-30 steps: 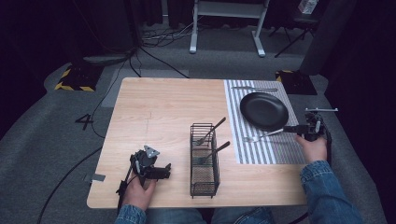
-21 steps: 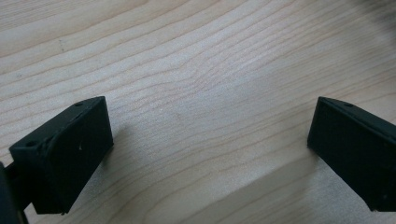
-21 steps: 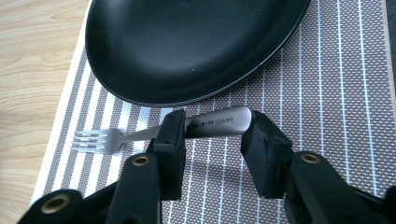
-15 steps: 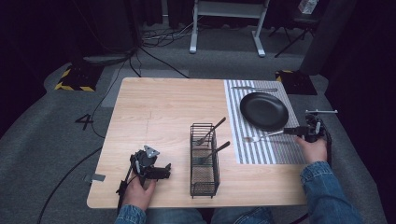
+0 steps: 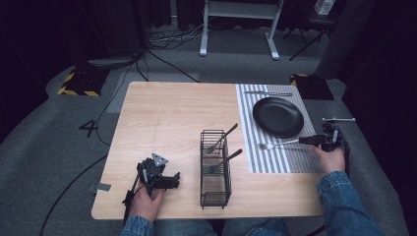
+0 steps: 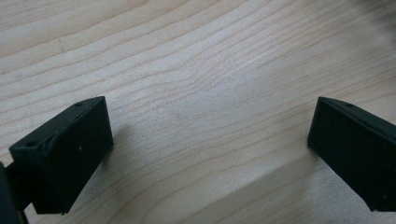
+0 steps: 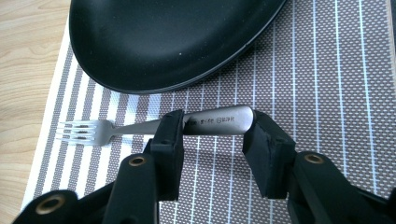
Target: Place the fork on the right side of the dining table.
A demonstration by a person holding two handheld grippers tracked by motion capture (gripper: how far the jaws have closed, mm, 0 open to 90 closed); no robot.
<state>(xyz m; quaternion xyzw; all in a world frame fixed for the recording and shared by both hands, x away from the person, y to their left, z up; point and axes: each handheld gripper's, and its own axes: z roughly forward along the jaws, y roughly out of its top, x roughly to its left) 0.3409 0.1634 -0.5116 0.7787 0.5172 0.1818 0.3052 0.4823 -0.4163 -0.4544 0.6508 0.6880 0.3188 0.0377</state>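
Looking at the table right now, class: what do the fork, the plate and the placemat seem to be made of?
Fork: probably stainless steel, shiny silver with a stamped mark on the handle. Plate: smooth black with a soft sheen, perhaps glazed ceramic or plastic; hard to tell. Placemat: woven, likely vinyl or fabric, with a visible mesh weave in grey and white stripes.

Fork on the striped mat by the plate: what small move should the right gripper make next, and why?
Probably back the right gripper away from the fork. The fork lies flat on the mat beside the plate, and the jaws have just been opening around its handle.
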